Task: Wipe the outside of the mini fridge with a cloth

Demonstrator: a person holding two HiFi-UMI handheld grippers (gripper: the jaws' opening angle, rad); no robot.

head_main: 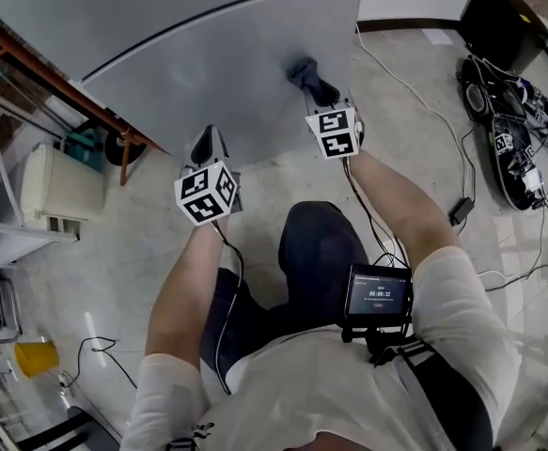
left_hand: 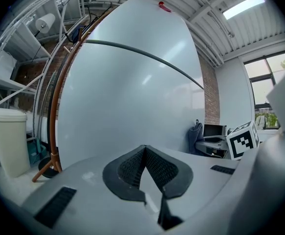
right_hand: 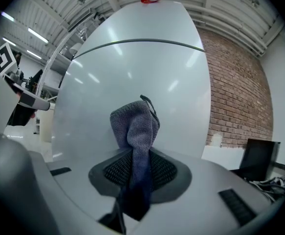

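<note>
Grey cloth [right_hand: 133,124] is clamped in right tongs [right_hand: 134,156] by fridge [right_hand: 132,67]; left tongs [left_hand: 144,152] clenched empty.

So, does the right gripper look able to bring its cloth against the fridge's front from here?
Probably yes: the right gripper, shut on the cloth, faces the fridge door with nothing between them.
</note>
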